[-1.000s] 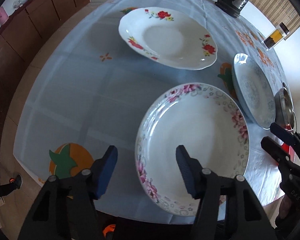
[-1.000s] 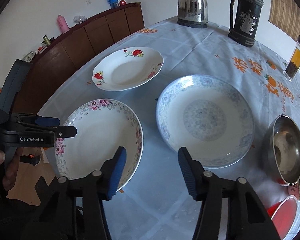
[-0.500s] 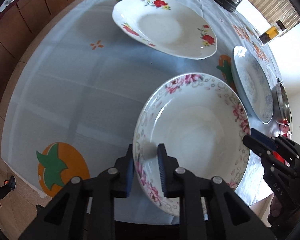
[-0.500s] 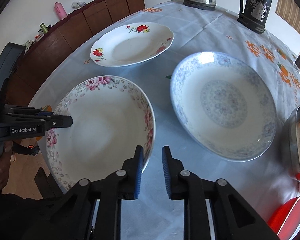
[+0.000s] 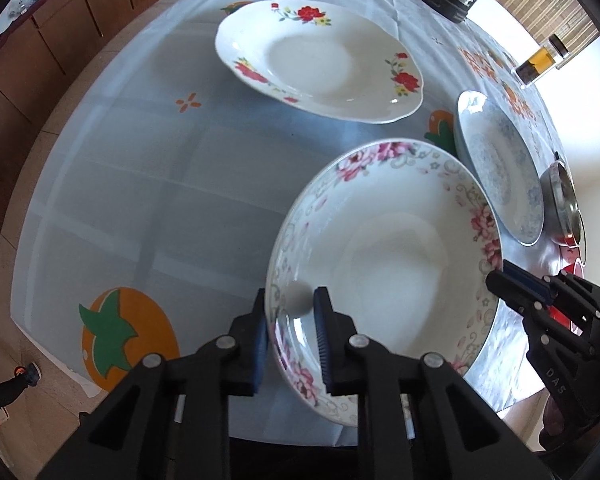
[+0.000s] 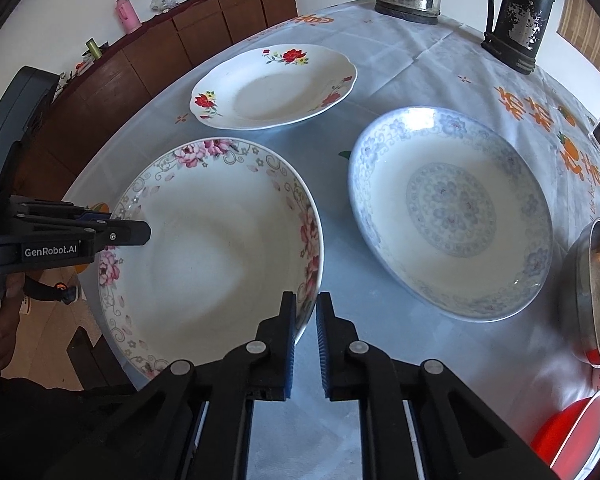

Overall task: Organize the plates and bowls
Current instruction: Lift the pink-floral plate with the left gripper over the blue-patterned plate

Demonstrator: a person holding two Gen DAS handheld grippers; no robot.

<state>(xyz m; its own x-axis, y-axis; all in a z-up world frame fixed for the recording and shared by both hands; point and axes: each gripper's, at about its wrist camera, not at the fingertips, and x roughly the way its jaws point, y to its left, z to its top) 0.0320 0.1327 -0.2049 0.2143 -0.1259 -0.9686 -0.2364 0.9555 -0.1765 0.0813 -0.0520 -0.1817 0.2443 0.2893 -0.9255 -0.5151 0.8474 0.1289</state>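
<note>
- Both tools have just been closing, from wide apart to clamped on opposite rims of the pink plate point(image 6: 216, 256); the left tool's jaws have since steadied while the right's drew in further.
- Bench point(image 5: 140, 184): covered with a pale blue cloth printed with orange fruit. Three plates sit on it, well apart from one another.
- Pink plate: nearest the bench's front edge and overhanging it slightly. Whether it has left the cloth cannot be told.
- Blue plate point(image 6: 452, 212): beside the pink plate on the right, untouched.
- Red plate point(image 6: 274, 86): farther back, untouched.
- Steel bowl point(image 6: 596, 292): at the far right edge, with a red bowl point(image 6: 572, 436) in front of it.
- Left tool point(image 5: 290, 336): pads pressed on the plate's left rim, one outside, one inside.
- Right tool point(image 6: 304, 336): jaws nearly together, with the plate's right rim between the pads.
- Judgement: a two-sided grip is made, so lifting is the step in hand, probably to stack this plate on another. The rim holds are shallow, so uneven lifting could tilt or slip the plate.
</note>
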